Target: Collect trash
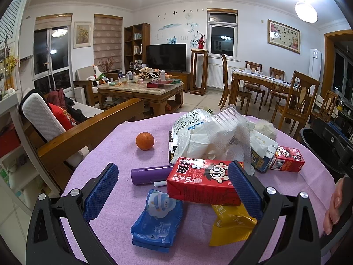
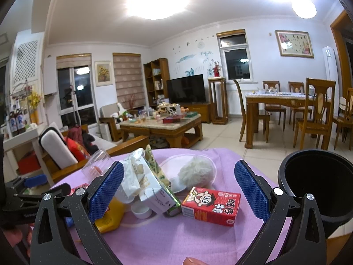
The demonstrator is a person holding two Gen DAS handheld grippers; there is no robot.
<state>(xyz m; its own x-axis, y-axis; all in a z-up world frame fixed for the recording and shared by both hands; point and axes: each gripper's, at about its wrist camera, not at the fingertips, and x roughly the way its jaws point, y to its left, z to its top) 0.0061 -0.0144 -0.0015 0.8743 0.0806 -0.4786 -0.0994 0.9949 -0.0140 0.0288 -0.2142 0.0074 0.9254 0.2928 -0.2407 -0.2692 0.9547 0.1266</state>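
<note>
Left wrist view: we record a round table under a lilac cloth [image 1: 114, 201]. Going left to right, we note an orange [image 1: 144, 141] standing alone, a purple tube [image 1: 150, 175] lying flat, and a blue wipes pack [image 1: 157, 218] at the near edge. The left gripper [image 1: 174, 190] has its jaws spread wide and grips nothing. Between its blue pads lies a red drink carton [image 1: 198, 182], which overlaps the right end of the tube; its right end sits at the right pad, though we cannot tell whether they touch. A yellow wrapper [image 1: 231, 225] lies partly beneath it. Behind we see a heap of clear plastic and white paper [image 1: 220, 137], then a second red carton [image 1: 288, 159] at the right. A black bin [image 1: 317, 145] stands off the table's right edge.

Right wrist view: the right gripper [image 2: 179, 195] is likewise wide open and empty. Left to right between its pads we find a white open carton [image 2: 152, 187], a small white cap [image 2: 141, 211], a white fluffy ball [image 2: 196, 172] on a plate [image 2: 174, 186], and the second red carton [image 2: 211, 205], lying flat nearer the right pad. The black bin [image 2: 317, 181] stands just beyond that pad, open and upright.
</note>
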